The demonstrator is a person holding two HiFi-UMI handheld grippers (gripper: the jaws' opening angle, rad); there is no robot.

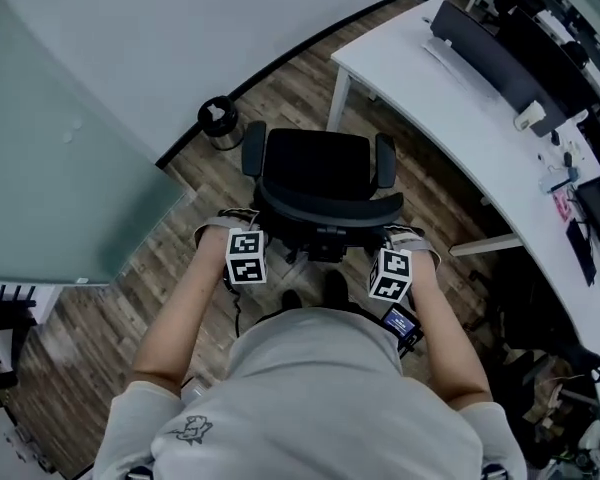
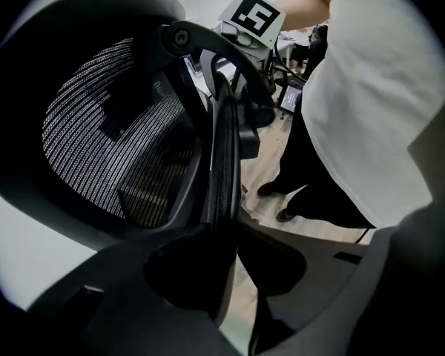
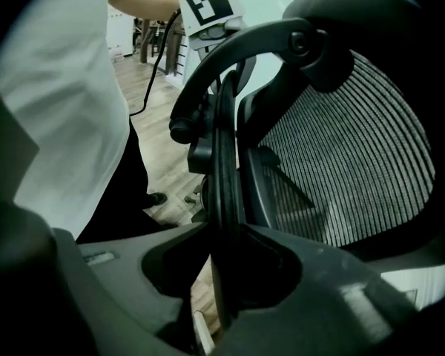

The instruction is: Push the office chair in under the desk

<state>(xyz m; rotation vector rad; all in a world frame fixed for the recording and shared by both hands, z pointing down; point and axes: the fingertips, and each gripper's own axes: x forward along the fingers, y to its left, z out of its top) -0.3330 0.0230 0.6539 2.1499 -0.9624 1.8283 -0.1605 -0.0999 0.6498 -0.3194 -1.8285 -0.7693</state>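
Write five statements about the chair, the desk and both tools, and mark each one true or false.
1. The left tool is clamped on the rim of the backrest of the office chair. True.
2. The right tool hangs open and empty. False: it grips the backrest's rim too.
3. The chair is tucked under the desk. False: it stands on open floor, clear of the white desk.
4. The chair has armrests on both sides. True.
5. The floor is grey carpet. False: it is wood-look planks.
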